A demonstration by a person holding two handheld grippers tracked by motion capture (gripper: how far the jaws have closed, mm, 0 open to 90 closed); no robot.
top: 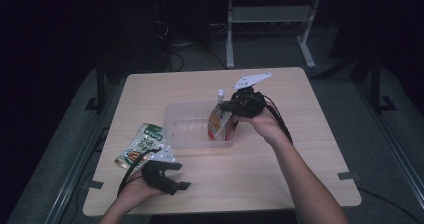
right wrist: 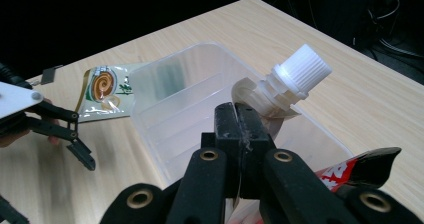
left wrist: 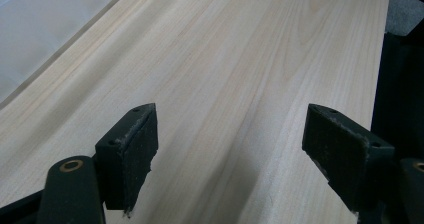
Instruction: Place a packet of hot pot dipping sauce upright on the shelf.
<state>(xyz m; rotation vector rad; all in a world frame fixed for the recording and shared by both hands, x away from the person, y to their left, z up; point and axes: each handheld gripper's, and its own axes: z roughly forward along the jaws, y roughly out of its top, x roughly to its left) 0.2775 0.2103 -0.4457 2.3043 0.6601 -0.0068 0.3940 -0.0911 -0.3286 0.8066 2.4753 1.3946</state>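
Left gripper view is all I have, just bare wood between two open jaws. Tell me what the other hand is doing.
Observer: The right gripper is shut on the top edge of a spouted pouch, just beside its white cap.
Operator: Say where that pouch is.
Observer: Its lower end is inside a clear plastic tub at the middle of the table; the top leans out above the rim.
Operator: List anything else on the table.
Observer: A green and white packet lies flat left of the tub, just beyond your left gripper.
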